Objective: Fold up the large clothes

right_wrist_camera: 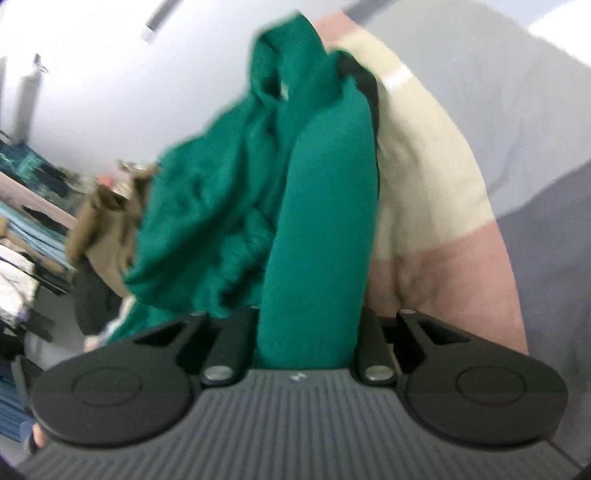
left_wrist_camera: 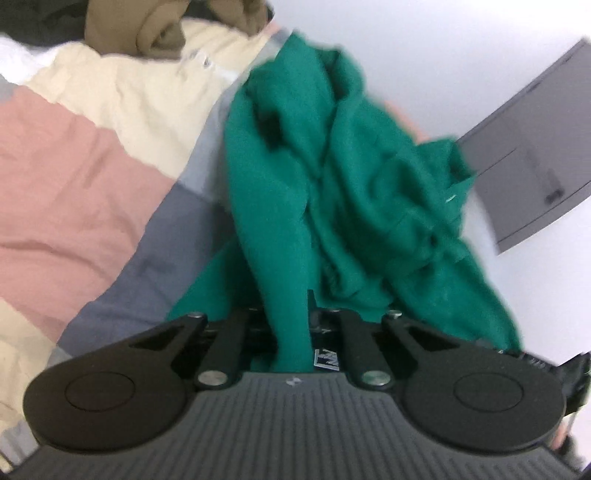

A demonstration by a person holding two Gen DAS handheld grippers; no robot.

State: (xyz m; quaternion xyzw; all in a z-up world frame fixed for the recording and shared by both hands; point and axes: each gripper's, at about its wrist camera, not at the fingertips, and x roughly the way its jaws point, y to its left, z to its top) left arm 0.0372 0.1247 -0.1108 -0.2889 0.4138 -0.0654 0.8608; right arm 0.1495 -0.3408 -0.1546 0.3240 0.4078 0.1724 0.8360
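Between the fingers of both the left gripper and the right gripper, each clamped on it, the green garment hangs bunched above the colour-block bedspread.

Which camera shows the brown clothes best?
Right wrist: the brown clothes sit mid-left, heaped beside the green garment, though blurred. The left wrist view shows them only at its top edge, cut off by the frame.
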